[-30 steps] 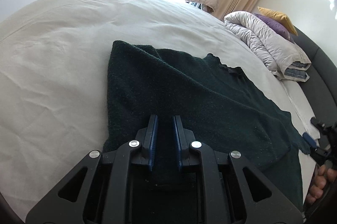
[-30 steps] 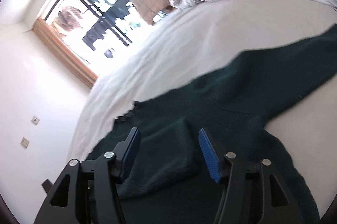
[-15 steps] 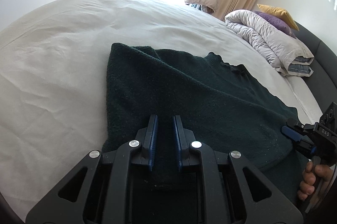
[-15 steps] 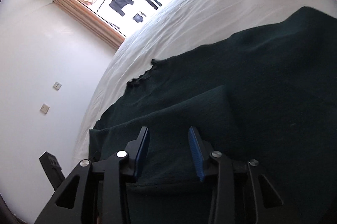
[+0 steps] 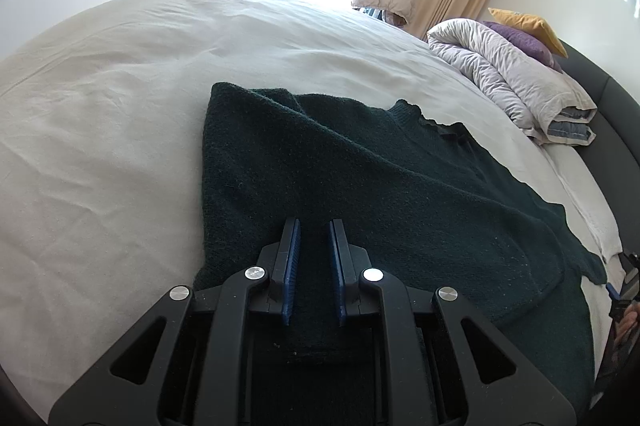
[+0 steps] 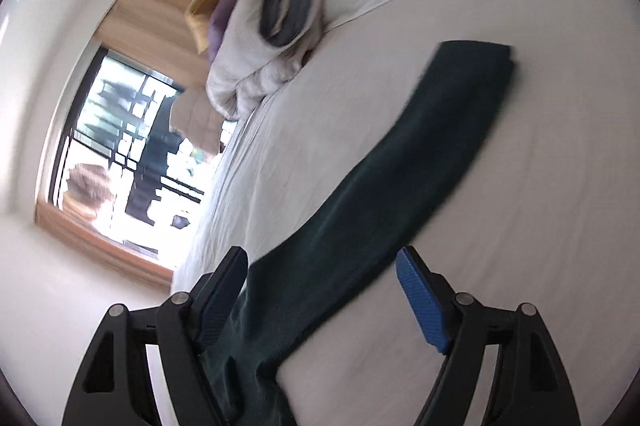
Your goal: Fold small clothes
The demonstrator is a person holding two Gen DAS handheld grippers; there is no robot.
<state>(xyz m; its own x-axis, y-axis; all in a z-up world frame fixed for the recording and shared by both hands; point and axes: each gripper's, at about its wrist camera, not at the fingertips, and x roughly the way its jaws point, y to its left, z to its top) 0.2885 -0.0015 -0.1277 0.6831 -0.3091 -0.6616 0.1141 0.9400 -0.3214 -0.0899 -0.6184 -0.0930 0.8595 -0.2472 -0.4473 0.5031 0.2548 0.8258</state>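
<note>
The left gripper (image 5: 313, 266) clamps the near hem of the dark green sweater (image 5: 360, 177) on the bed (image 5: 100, 129), while the right gripper (image 6: 326, 296), jaws opening, straddles its sleeve (image 6: 400, 161) unpinched; soft, limp knit, best gripped at edges.

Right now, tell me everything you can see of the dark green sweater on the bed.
The dark green sweater is a fuzzy knit with a scalloped neckline, lying flat on the white sheet. Its left side looks already folded inward, giving a straight edge there. One sleeve stretches out across the bed towards the folded duvet. The left tool is shut on the near hem. The right tool has its jaws opening, with the sleeve lying between them unpressed.
</note>
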